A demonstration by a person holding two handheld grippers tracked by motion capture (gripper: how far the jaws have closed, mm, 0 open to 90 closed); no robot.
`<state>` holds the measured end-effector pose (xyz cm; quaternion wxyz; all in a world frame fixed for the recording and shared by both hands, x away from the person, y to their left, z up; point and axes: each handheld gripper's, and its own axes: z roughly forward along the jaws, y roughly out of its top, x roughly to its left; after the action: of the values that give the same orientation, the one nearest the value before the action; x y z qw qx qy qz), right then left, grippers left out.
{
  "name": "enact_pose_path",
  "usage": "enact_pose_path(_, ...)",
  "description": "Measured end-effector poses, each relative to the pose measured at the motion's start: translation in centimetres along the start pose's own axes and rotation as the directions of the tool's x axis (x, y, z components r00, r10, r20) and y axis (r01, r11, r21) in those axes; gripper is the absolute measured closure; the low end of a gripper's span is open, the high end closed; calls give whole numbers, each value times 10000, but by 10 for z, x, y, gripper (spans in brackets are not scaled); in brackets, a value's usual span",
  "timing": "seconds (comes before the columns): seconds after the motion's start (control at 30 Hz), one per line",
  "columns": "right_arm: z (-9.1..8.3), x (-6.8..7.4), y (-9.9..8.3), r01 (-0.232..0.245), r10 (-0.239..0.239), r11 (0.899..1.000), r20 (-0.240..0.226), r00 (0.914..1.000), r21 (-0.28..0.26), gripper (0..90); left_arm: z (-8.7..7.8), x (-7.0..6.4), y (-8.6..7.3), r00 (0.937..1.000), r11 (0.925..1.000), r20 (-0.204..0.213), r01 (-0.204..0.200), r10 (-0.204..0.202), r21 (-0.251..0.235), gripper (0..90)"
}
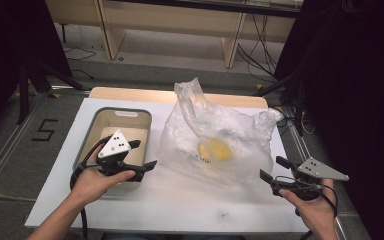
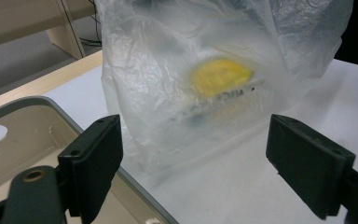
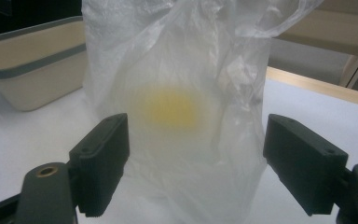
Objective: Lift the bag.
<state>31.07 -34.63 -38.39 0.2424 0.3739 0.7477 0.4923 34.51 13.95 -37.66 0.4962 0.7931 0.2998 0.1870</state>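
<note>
Standing near the middle of a white tabletop (image 1: 180,210) is a thin, see-through plastic bag (image 1: 220,132) with something yellow (image 1: 216,149) resting low inside it, too blurred to identify. A beige bin (image 1: 92,131) sits just beside the bag on its left. The left claw (image 1: 145,155), held over the bin's near right corner, has its jaws spread wide and holds nothing. The right claw (image 1: 271,169), near the bag's lower right edge, is likewise spread and empty.

The bag looks very light, soft and crinkly, likely slippery, and it would collapse under a squeeze; the yellow item probably gives it most of its weight. Pinching the loose gathered film near the top seems the safest hold. The bag's long axis runs upright, its bunched mouth (image 1: 190,92) pointing up and away from the person, leaning slightly left.
</note>
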Motion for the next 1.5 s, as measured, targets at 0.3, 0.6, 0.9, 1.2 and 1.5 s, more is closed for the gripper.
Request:
enact_pose_path(0.3, 2, 1, -10, -67, 69, 9997, -112, 9999, 236, 237, 1, -2, -10, 10000, 9998, -70, -57, 58, 197, 179)
enact_pose_path(0.6, 3, 0, -13, -52, 56, 9992, -99, 9999, 385, 237, 4, -5, -19, 9997, 9990, -50, -216, 219, 399, 172)
enact_pose_path(0.9, 4, 1, -15, -30, 35, 9990, -112, 9999, 443, 240, 7, -7, -22, 9997, 9986, 9, -236, 236, 471, 170)
enact_pose_path(1.2, 4, 1, -15, -19, 26, 9990, -151, 9999, 446, 240, 9, -8, -22, 9997, 9983, 56, -253, 251, 533, 168)
enact_pose_path(1.5, 4, 2, -13, 9, -3, 9993, -169, 9999, 373, 240, 10, -9, -22, 9996, 9982, 117, -252, 247, 536, 167)
